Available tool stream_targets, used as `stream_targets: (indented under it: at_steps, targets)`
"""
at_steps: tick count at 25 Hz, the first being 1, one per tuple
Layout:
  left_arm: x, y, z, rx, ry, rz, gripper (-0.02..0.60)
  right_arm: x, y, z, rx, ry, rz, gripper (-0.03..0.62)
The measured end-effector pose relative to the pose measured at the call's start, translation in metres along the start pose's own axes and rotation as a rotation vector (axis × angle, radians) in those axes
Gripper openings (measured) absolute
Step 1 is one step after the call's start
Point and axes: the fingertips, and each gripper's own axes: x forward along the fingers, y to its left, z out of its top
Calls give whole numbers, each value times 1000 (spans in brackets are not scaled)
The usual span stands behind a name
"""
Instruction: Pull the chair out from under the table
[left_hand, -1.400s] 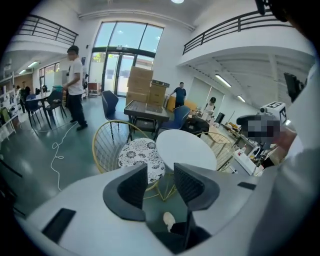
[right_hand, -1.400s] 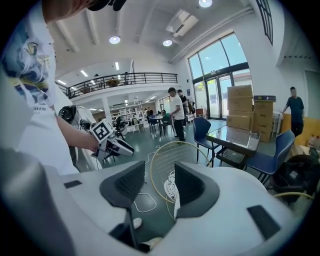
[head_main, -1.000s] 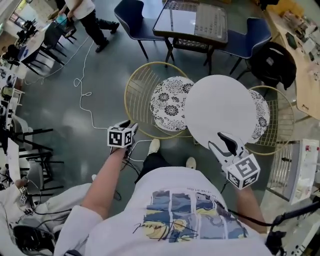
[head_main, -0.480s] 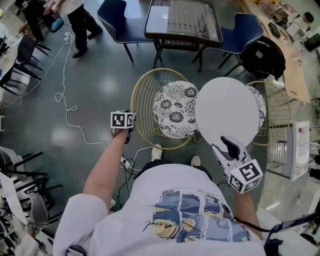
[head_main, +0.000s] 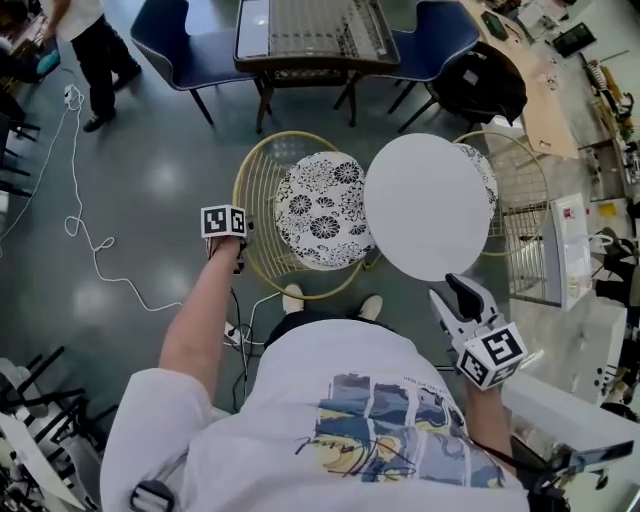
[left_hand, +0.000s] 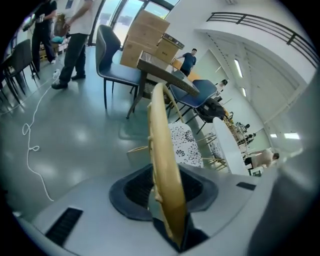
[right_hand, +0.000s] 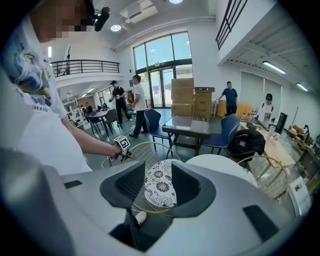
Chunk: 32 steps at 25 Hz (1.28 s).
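Now, left gripper (head_main: 233, 238): at the left of the head view, its jaws are closing with the chair's gold rim (left_hand: 163, 150) running between them. We see a sliver of gap on either side, so it has no firm hold yet.
Right gripper (head_main: 452, 298): released, nothing between its jaws, hanging at the lower right just beside the near edge of the white table (head_main: 425, 205).
Chair (head_main: 312, 210): centre of the head view, its patterned cushion partly tucked under the table's left edge.
Slip risk: the rim is thin and smooth. If we pull before the pads bite, we judge it slides straight out.
Twist risk: we hold one side only, so the chair may swing instead of coming straight and knock the table.
Floor risk: a cable (head_main: 252, 312) and our shoes (head_main: 292, 297) lie at lower centre, in the chair's likely path. A leg could snag there.
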Motion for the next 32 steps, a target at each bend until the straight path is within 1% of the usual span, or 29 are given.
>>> stream_targets:
  at_steps: [1,4,6,8,10,13,18,22,28,32]
  targets:
    - [2,1,0,-10,9,13,86,-4,-2,2,2,2,-20,169]
    - [1,6,1,-30,-1,70,46,-5,-5,6,4,4,-56,169]
    - [-2,12,3,-67,-31,106,25,-1,-3,9,-17,6,-57,169]
    - [-6,18,6,-114,-60,121,23,1,2,12,-33,6,-53,169]
    - [-11,23,6,-132,-66,124,21,1,5,15,-38,15,-54,169]
    - [-18,33,7,-126,-56,121,21,8,6,18,-47,31,-44,169]
    - [-32,64,4,-133,-55,128,20,18,5,20,-53,34,-17,169]
    - [-55,100,-1,-165,-63,144,20,25,7,19,-58,50,6,169]
    - [-93,167,-7,-232,-75,180,20,35,16,22,-55,64,32,169]
    - [-119,209,-13,-260,-81,210,20,42,19,21,-59,77,51,169]
